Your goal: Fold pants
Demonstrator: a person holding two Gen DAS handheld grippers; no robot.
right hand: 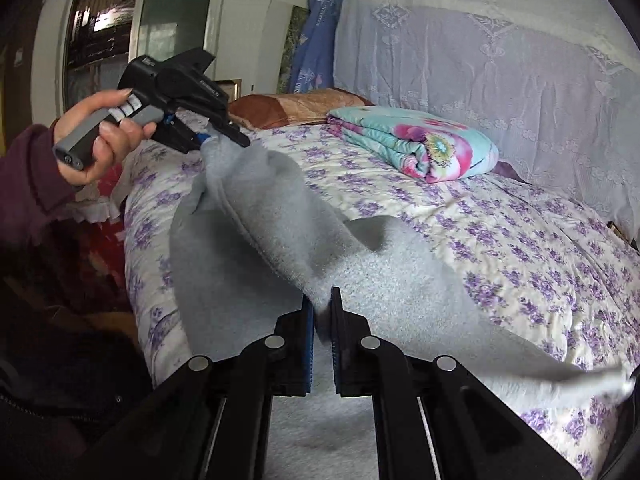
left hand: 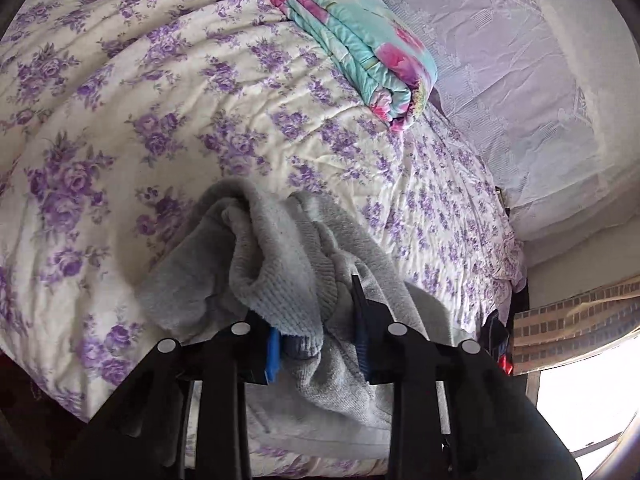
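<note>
Grey fleece pants (right hand: 256, 216) hang stretched between my two grippers above the bed's near edge. In the left wrist view my left gripper (left hand: 316, 320) is shut on a bunched ribbed end of the pants (left hand: 280, 264), which spills over and hides the fingertips. It also shows in the right wrist view (right hand: 208, 136), held by a hand at the upper left, gripping the cloth. My right gripper (right hand: 323, 304) is shut on a fold of the pants, with cloth pinched between the blue pads (right hand: 308, 344). One leg trails to the right over the bed (right hand: 560, 376).
The bed (left hand: 160, 120) has a cream cover with purple flowers. A folded turquoise and pink quilt (left hand: 360, 44) lies at its far side, also in the right wrist view (right hand: 420, 144). A lace-draped headboard (right hand: 480, 60) stands behind. A brown pillow (right hand: 288, 108) lies far left. A window (right hand: 140, 20) is behind.
</note>
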